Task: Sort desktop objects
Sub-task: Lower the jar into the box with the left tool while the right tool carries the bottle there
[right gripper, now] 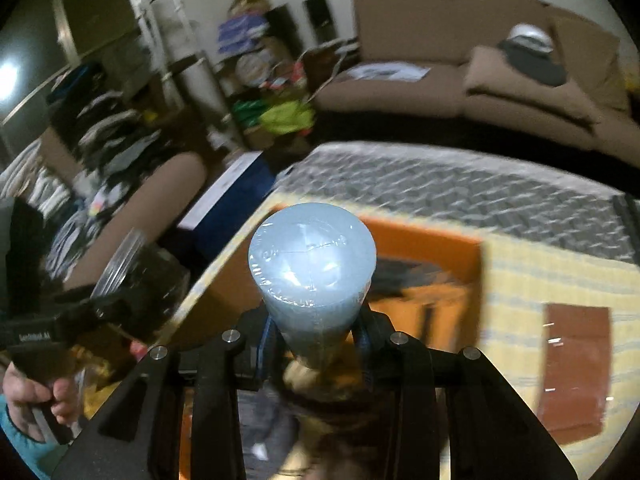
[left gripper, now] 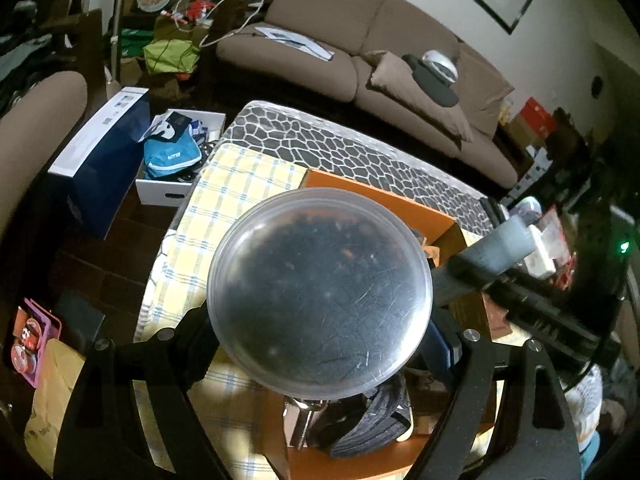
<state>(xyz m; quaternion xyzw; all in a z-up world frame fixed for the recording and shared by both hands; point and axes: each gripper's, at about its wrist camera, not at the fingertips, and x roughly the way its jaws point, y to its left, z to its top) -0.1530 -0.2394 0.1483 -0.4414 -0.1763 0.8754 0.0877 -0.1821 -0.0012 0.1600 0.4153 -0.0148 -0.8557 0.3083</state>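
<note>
My left gripper (left gripper: pixel 320 344) is shut on a clear round jar (left gripper: pixel 320 296) with dark contents, held above the orange box (left gripper: pixel 360 192); its lid fills the left wrist view. The jar also shows at the left of the right wrist view (right gripper: pixel 132 264). My right gripper (right gripper: pixel 316 336) is shut on a pale blue cylinder (right gripper: pixel 312 264), also above the orange box (right gripper: pixel 440 248). The cylinder shows at the right of the left wrist view (left gripper: pixel 500 244). Inside the box lie a grey cloth item (left gripper: pixel 368 420) and a metal piece (left gripper: pixel 300 420).
The box stands on a yellow checked cloth (left gripper: pixel 224 208) over a table with a grey pebble-pattern top (left gripper: pixel 340 144). A brown flat card (right gripper: pixel 576 364) lies on the cloth at the right. A brown sofa (left gripper: pixel 360 40) is behind; a white bin (left gripper: pixel 172 160) and blue carton (left gripper: pixel 104 152) stand on the floor at left.
</note>
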